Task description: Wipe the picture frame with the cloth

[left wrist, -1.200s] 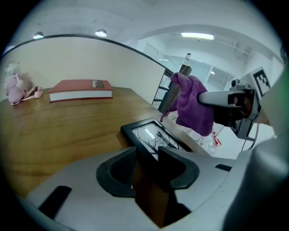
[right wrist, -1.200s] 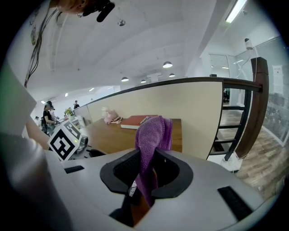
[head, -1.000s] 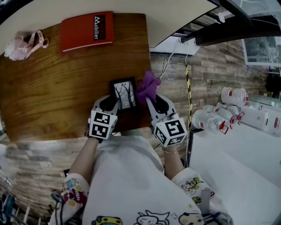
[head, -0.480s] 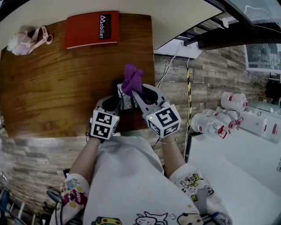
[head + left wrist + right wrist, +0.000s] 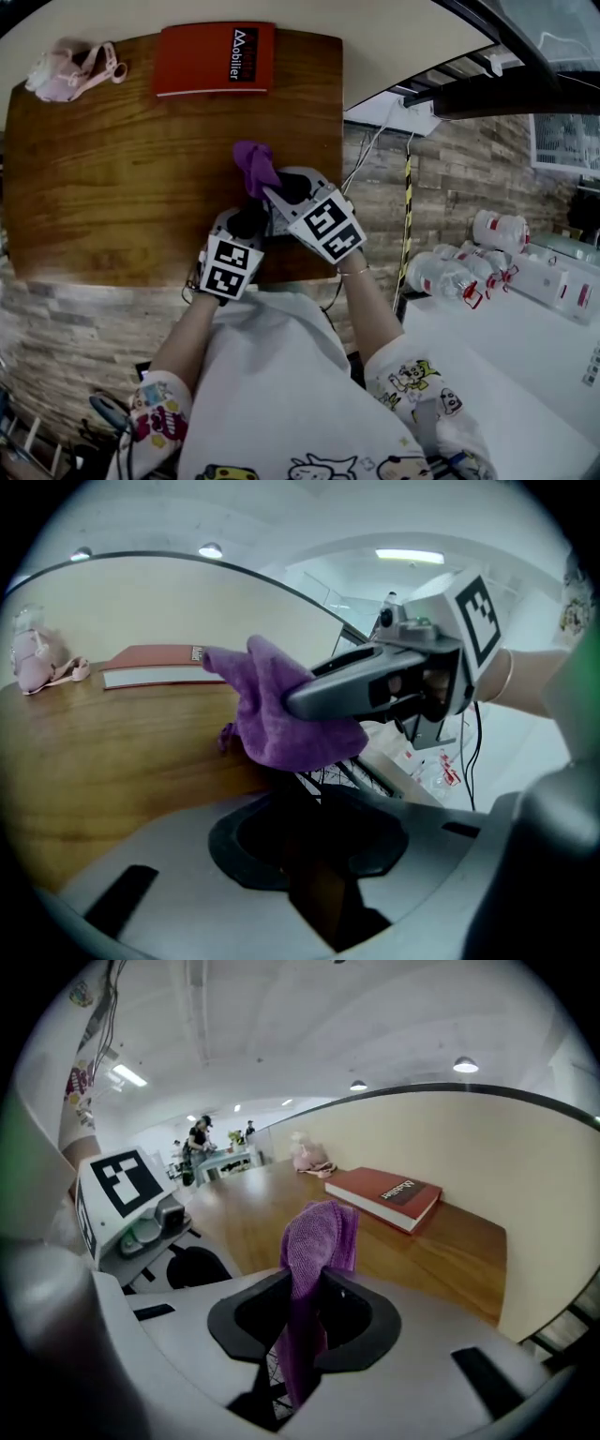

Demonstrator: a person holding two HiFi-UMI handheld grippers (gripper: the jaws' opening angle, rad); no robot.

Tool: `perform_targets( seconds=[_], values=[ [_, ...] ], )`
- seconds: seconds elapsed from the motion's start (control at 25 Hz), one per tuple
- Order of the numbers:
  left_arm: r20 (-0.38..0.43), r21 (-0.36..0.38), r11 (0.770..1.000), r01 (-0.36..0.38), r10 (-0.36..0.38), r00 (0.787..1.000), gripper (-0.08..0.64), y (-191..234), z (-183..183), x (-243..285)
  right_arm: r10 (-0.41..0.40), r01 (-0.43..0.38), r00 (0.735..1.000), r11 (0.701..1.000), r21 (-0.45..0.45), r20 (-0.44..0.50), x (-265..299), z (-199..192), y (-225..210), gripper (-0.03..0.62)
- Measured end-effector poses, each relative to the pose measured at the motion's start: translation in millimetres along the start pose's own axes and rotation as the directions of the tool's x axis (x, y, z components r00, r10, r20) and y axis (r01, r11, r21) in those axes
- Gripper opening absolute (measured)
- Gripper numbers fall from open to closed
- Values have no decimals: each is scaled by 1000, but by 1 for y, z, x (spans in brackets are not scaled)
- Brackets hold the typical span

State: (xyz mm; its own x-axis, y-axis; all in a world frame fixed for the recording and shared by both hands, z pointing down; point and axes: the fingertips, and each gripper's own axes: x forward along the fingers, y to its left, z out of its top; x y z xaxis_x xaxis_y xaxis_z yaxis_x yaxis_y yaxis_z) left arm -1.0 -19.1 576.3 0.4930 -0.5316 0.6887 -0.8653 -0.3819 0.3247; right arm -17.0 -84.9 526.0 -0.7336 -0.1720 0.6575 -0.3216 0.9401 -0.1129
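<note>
A small black picture frame [image 5: 330, 782] with a tree print stands near the front edge of the wooden table [image 5: 112, 169]. My left gripper [image 5: 248, 221] is shut on the frame's edge; its jaws have just been closing on it. My right gripper [image 5: 272, 193] is shut on a purple cloth [image 5: 254, 166], which it holds over the frame, hiding most of it in the head view. In the left gripper view the cloth [image 5: 279, 716] hangs against the frame's top under the right gripper [image 5: 375, 682]. In the right gripper view the cloth [image 5: 314, 1260] stands up between the jaws.
A red book [image 5: 216, 58] lies at the table's far edge, and a pink bundle [image 5: 70, 70] sits in the far left corner. The table's right edge is close to the grippers. White bottles [image 5: 487, 253] lie on the floor at the right, and a cable [image 5: 370, 150] hangs there.
My right gripper has swung left with the cloth and rolled, from beside the frame's right side to over it. The left gripper has stayed in place on the frame.
</note>
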Motion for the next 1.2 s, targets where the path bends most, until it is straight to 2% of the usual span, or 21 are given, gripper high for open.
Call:
perform_targets(
  seconds=[0.2, 0.36, 0.64, 0.96, 1.2],
  values=[
    [0, 2, 1000, -2, 2, 1000, 98, 1, 0, 1, 27, -44, 992, 990, -137, -126, 22, -20, 3, 67],
    [0, 2, 1000, 0, 0, 1000, 97, 1, 0, 0, 27, -57, 987, 980, -190, -156, 27, -25, 4, 67],
    [0, -2, 1000, 0, 0, 1000, 97, 2, -1, 1, 41, -67, 987, 983, -169, -157, 27, -31, -1, 66],
    [1, -7, 1000, -7, 7, 1000, 97, 1, -2, 0, 9, -49, 981, 978, -203, -194, 15, -41, -10, 67],
    [2, -15, 1000, -13, 13, 1000, 95, 3, -1, 1, -17, -23, 977, 983, -182, -212, 2, -52, -25, 67]
  ],
)
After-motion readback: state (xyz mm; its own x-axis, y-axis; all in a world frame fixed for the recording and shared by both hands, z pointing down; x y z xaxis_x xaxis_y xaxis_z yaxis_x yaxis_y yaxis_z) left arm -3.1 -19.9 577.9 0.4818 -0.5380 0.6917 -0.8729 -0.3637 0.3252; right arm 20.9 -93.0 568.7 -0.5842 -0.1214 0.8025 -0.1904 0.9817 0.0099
